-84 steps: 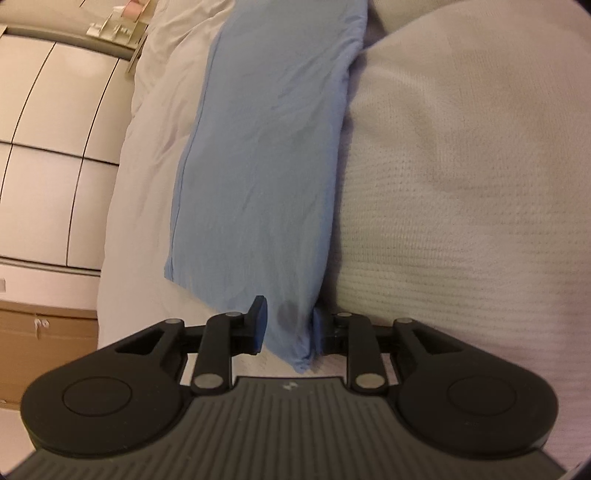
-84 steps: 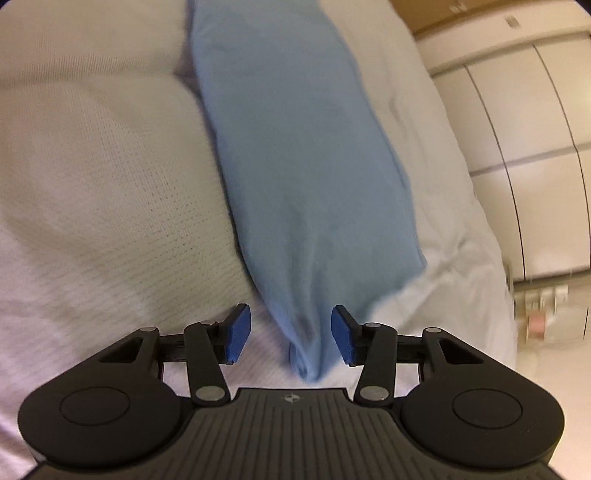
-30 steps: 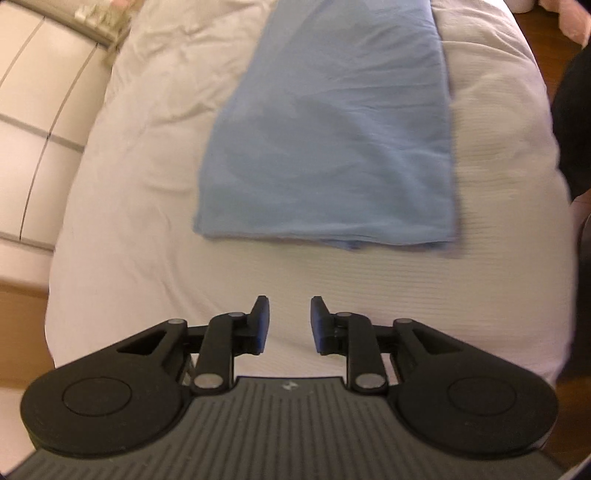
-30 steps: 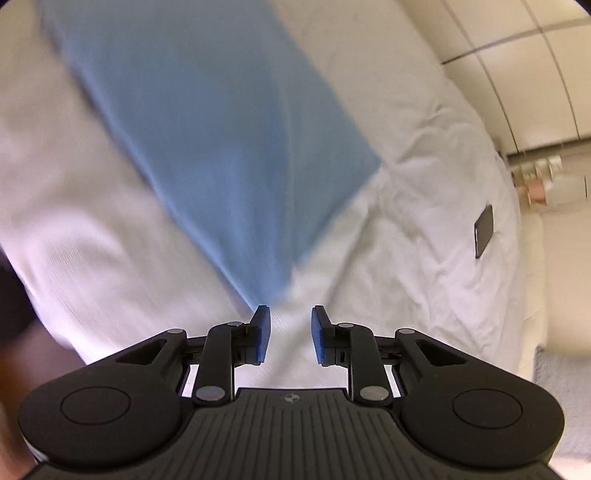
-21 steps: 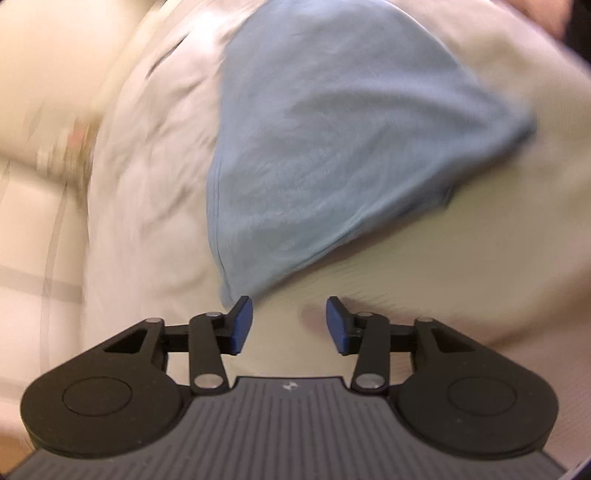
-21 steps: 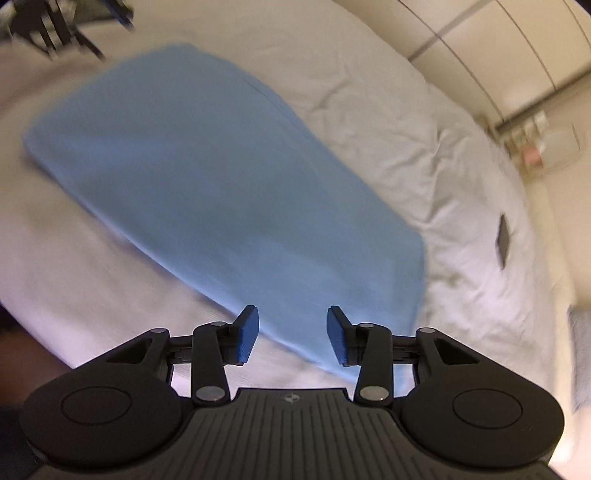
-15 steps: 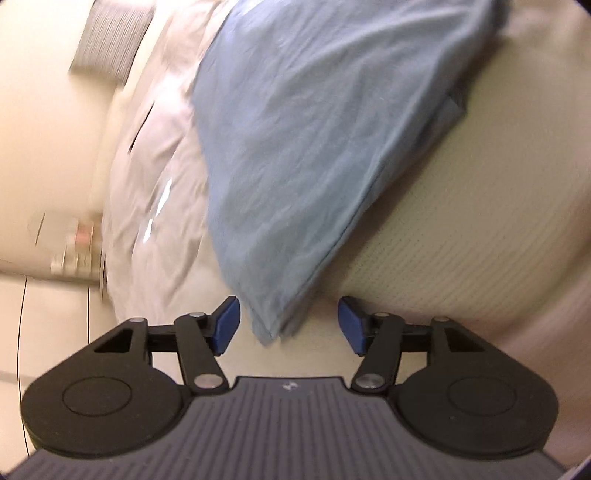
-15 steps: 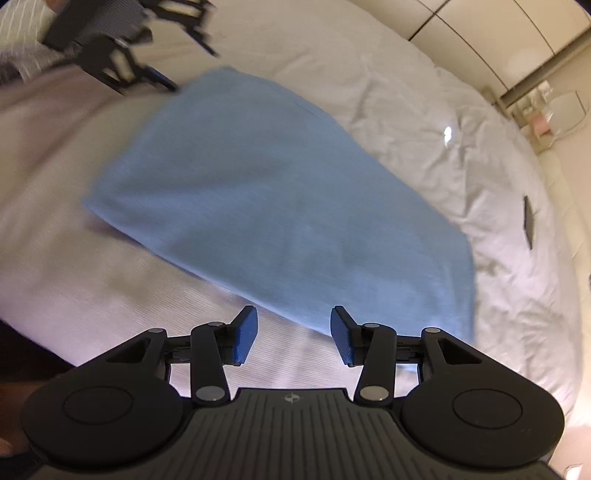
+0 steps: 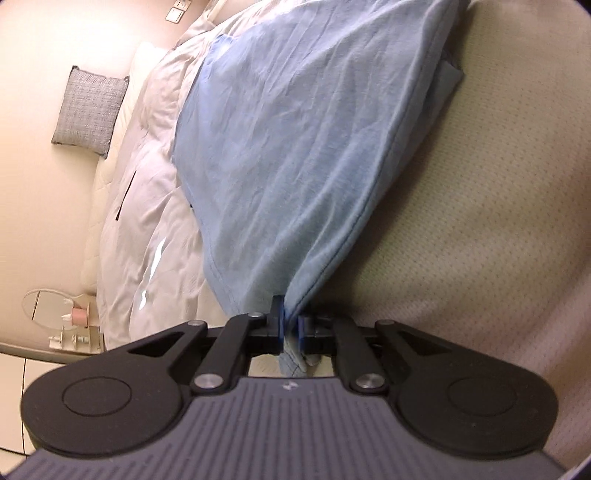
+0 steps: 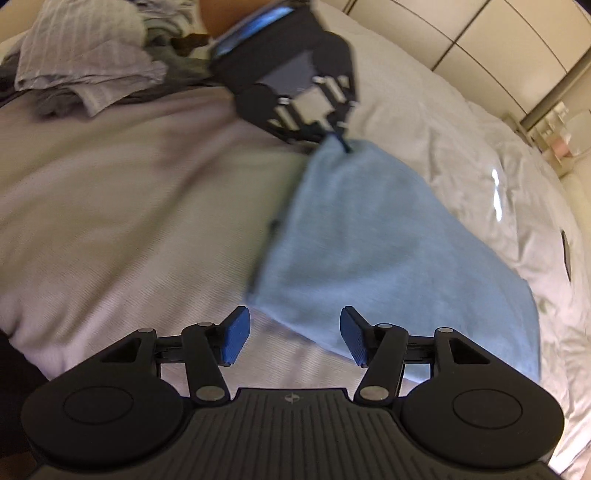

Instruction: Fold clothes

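A light blue folded garment (image 9: 295, 140) lies on a bed with a pale bedspread (image 9: 480, 184). My left gripper (image 9: 291, 325) is shut on one corner of the garment, with blue cloth pinched between the pads. In the right wrist view the same garment (image 10: 388, 251) lies flat, and the left gripper (image 10: 338, 138) shows at its far corner. My right gripper (image 10: 293, 336) is open and empty, just above the garment's near corner, with the cloth edge between the fingers but not touched.
A pile of striped and grey clothes (image 10: 85, 62) lies at the far left of the bed. A grey cushion (image 9: 90, 110) leans on the headboard. A small dark object (image 10: 564, 243) lies on the white sheet. Wardrobe doors (image 10: 480, 33) stand beyond the bed.
My left gripper moved down to the garment's corner and shut on it. My right gripper swung round to the near corner and opened wider.
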Demonstrator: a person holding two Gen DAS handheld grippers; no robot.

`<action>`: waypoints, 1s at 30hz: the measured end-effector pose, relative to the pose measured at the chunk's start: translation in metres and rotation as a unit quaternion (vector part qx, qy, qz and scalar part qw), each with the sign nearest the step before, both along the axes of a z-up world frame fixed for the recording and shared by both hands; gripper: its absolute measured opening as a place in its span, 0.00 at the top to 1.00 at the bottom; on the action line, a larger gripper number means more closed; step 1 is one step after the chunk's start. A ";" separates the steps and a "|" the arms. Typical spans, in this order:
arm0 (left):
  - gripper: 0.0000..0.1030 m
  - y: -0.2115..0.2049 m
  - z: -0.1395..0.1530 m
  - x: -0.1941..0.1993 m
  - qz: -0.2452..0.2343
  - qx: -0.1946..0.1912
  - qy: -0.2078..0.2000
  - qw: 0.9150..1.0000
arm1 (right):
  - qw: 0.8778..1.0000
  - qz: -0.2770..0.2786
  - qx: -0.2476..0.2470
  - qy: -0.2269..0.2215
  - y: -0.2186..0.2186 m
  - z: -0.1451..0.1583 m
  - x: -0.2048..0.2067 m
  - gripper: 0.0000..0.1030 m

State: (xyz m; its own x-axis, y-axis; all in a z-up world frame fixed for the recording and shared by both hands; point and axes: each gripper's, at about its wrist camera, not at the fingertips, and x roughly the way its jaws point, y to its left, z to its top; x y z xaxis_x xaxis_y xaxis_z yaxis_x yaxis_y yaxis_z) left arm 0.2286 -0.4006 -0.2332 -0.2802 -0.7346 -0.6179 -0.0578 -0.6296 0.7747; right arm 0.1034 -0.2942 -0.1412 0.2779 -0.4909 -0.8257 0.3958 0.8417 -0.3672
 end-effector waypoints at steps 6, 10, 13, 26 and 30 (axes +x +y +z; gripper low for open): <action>0.95 0.004 0.002 -0.001 0.001 0.009 0.004 1.000 | 0.996 0.039 -0.076 0.040 0.016 -0.037 0.022 0.46; 0.96 0.003 0.008 -0.001 0.006 0.023 0.001 1.000 | 0.994 0.026 -0.099 0.034 0.007 -0.033 0.023 0.64; 0.96 0.001 0.023 -0.002 0.009 0.037 -0.002 0.999 | 0.998 0.006 -0.066 0.021 -0.009 -0.027 0.019 0.97; 0.97 -0.099 0.146 -0.081 -0.016 0.062 -0.019 0.998 | 0.983 -0.118 -0.019 -0.138 -0.098 0.095 -0.078 0.97; 0.97 -0.156 0.164 -0.142 -0.019 0.105 -0.049 0.993 | 0.974 -0.160 -0.001 -0.163 -0.141 0.108 -0.130 0.97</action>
